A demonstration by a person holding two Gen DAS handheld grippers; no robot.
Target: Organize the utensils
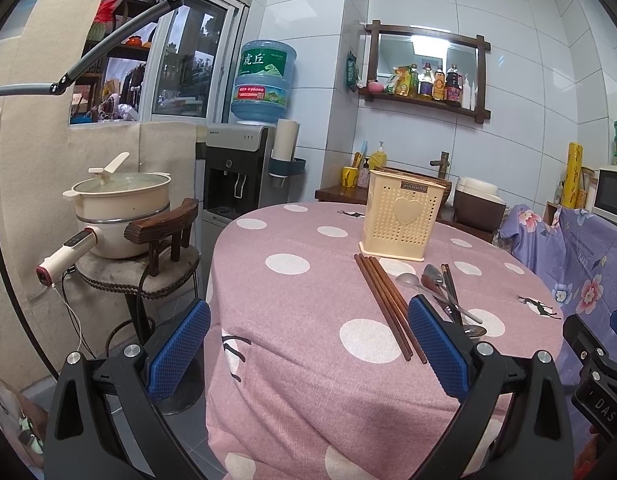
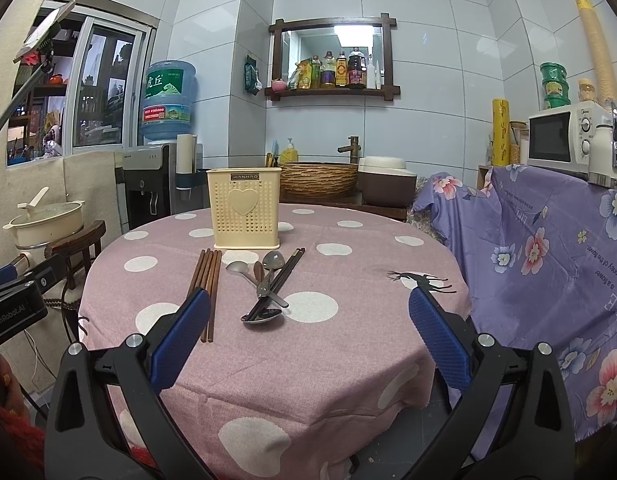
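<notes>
A cream perforated utensil holder [image 1: 400, 218] [image 2: 244, 208] with a heart on its front stands upright at the far side of the round table. In front of it lie several brown wooden chopsticks [image 1: 388, 304] [image 2: 207, 290] side by side. To their right is a heap of metal spoons [image 1: 436, 284] [image 2: 264, 284] crossed by dark chopsticks [image 2: 278, 282]. My left gripper [image 1: 308, 320] hovers open over the table's near left edge. My right gripper [image 2: 308, 316] is open too, held above the near edge, nothing between its fingers.
The table wears a pink cloth with white dots [image 2: 308, 380]. A chair carrying a cream cooking pot [image 1: 120, 208] stands left of the table. A water dispenser [image 1: 244, 160] is behind it. Purple floral cloth [image 2: 548, 264] covers furniture on the right, under a microwave [image 2: 564, 136].
</notes>
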